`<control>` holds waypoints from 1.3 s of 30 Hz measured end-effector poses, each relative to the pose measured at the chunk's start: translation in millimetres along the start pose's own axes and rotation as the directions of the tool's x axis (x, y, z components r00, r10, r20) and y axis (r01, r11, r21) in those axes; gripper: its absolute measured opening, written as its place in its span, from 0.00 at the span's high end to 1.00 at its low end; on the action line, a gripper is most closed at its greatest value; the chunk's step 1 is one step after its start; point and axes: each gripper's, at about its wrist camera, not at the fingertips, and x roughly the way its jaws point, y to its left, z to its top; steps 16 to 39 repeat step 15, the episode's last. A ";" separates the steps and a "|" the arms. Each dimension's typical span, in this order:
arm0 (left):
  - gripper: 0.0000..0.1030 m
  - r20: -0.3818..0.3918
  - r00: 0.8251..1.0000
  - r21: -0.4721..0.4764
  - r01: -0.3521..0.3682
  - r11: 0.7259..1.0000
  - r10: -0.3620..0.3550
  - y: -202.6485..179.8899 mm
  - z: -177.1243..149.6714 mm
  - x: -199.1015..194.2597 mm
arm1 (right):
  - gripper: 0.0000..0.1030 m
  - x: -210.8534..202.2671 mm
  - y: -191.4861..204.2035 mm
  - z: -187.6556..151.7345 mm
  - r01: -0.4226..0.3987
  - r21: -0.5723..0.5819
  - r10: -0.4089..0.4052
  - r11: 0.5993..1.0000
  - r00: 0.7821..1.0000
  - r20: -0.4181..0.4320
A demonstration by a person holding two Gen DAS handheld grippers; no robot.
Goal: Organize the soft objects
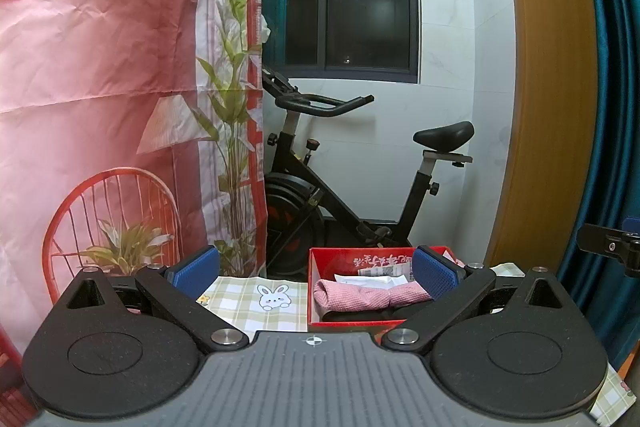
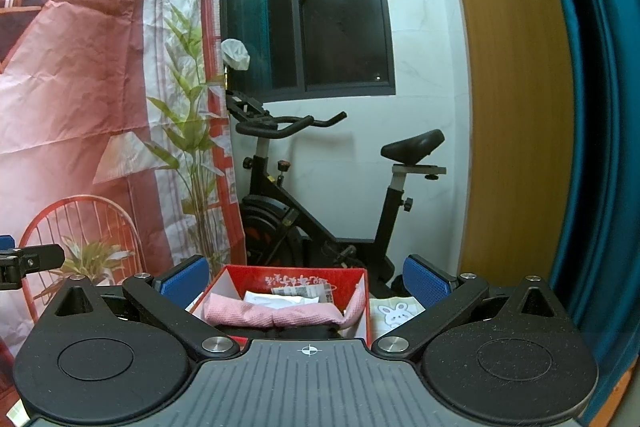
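On checked tablecloth point(image 1: 276, 311): red box point(image 2: 240, 273) holds rolled pink cloth point(image 2: 276, 315), one end draped over right wall. Left gripper point(image 1: 316, 269) and right gripper point(image 2: 306, 281) both spread wide, empty, hovering level. Risk: draped end slips out; finger knocks light box.

red box point(image 2: 256, 277) | pink checked cloth point(image 2: 276, 315) | green-plaid bunny tablecloth point(image 1: 260, 303)
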 end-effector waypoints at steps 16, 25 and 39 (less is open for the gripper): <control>0.00 0.010 1.000 -0.001 0.004 1.000 -0.004 1.0 -2.8 -1.3 | 0.00 1.2 5.1 -2.1 -0.001 -0.002 0.001 1.000 1.000 -0.004; 0.00 0.010 1.000 -0.001 0.004 1.000 -0.004 1.0 -2.8 -1.3 | 0.00 1.2 5.1 -2.1 -0.001 -0.002 0.001 1.000 1.000 -0.004; 0.00 0.010 1.000 -0.001 0.004 1.000 -0.004 1.0 -2.8 -1.3 | 0.00 1.2 5.1 -2.1 -0.001 -0.002 0.001 1.000 1.000 -0.004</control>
